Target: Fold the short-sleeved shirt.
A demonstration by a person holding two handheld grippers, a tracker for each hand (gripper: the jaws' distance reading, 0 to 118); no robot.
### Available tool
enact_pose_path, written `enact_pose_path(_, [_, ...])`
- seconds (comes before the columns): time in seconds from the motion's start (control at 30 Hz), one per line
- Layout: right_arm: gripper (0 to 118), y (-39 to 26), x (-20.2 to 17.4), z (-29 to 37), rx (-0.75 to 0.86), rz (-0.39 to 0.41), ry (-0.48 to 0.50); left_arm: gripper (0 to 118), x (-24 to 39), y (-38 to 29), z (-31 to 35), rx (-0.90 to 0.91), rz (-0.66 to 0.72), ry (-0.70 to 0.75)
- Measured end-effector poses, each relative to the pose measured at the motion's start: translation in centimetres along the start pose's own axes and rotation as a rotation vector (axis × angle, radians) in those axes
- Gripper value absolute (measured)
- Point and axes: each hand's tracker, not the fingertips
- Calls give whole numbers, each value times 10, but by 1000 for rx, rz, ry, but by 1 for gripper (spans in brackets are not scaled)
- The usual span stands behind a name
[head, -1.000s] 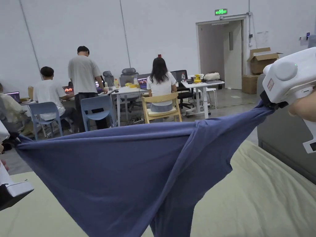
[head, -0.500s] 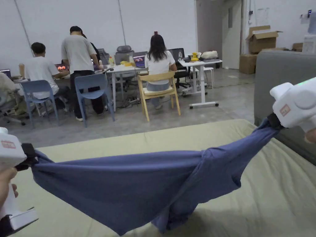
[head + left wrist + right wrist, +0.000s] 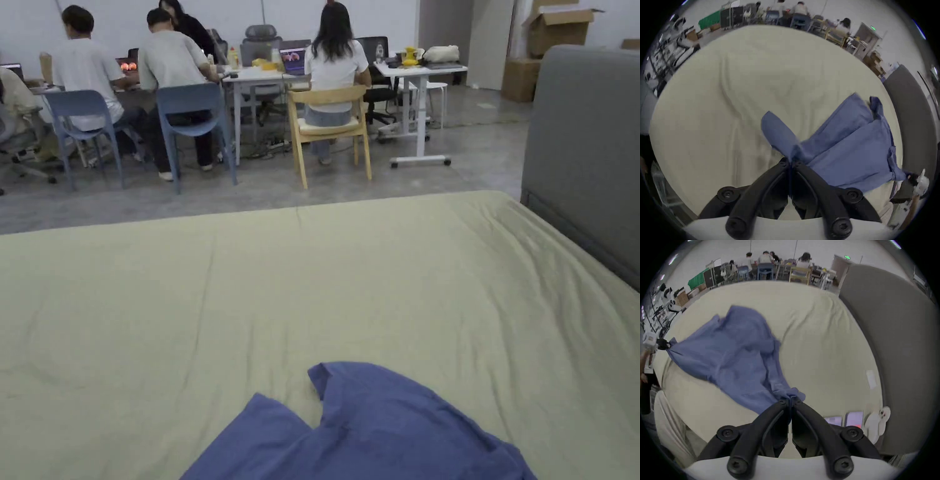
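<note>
The blue short-sleeved shirt lies spread on the pale green bed sheet, its far end showing at the bottom of the head view. In the left gripper view my left gripper is shut on one bunched edge of the shirt. The right gripper shows far right there, holding the other edge. In the right gripper view my right gripper is shut on a gathered edge of the shirt, and the left gripper pinches the opposite edge at far left.
A grey padded headboard rises along the bed's right side. Beyond the bed's far edge, people sit at desks on blue and wooden chairs. Cardboard boxes stand at the back right.
The shirt was held stretched in the air between both grippers; it has come down onto the bed. The head camera has tilted down and both grippers have dropped below its frame.
</note>
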Motion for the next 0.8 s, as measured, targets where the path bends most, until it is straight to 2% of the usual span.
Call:
enact_pose_path(0.07, [4, -14, -3, -14, -59, -9, -12, 0, -14, -12, -7, -17, 58, -28])
enact_pose_path(0.13, [4, -23, 2, -40, -124, -20, 13, 0, -17, -19, -18, -31, 28, 9])
enact_pose_path(0.2, [4, -30, 2, -66, -154, -11, -9, 0, -19, -25, -30, -18, 0, 17])
enact_pose_path(0.3, [4, -41, 0, -102, -248, -72, 30, 0, -18, -25, -32, 6, 26, 18])
enact_pose_path(0.37, [4, -42, -6, -109, -192, 10, -22, 0, -21, -28, -32, 22, 46, 15])
enact_pose_path(0.47, [8, -31, -9, -103, -237, -30, -43, 3, -28, -30, -30, 50, 113, -8])
enact_pose_path(0.5, [15, -24, -5, -97, -257, -15, -29, 14, -29, -27, -24, 51, 157, -30])
enact_pose_path(0.53, [36, -18, 0, -77, -237, -14, -26, 40, -28, -23, -10, 66, 184, -54])
enact_pose_path(0.57, [78, -8, 9, -54, -151, -53, -9, 88, -27, -19, 11, 113, 219, -90])
enact_pose_path(0.6, [118, 1, 16, -27, -43, -116, 9, 118, -27, -20, 32, 206, 221, -138])
enact_pose_path(0.67, [118, 20, 25, 31, 201, -196, 30, 118, -25, -26, 85, 430, 197, -226])
enact_pose_path(0.7, [118, 27, 9, 87, 282, -230, 55, 118, -24, -29, 105, 478, 174, -233])
enact_pose_path(0.77, [118, 38, -1, 127, 386, -284, 155, 118, -15, -45, 127, 485, 118, -214])
enact_pose_path(0.8, [118, 34, -6, 113, 411, -307, 201, 118, -9, -55, 131, 464, 81, -191])
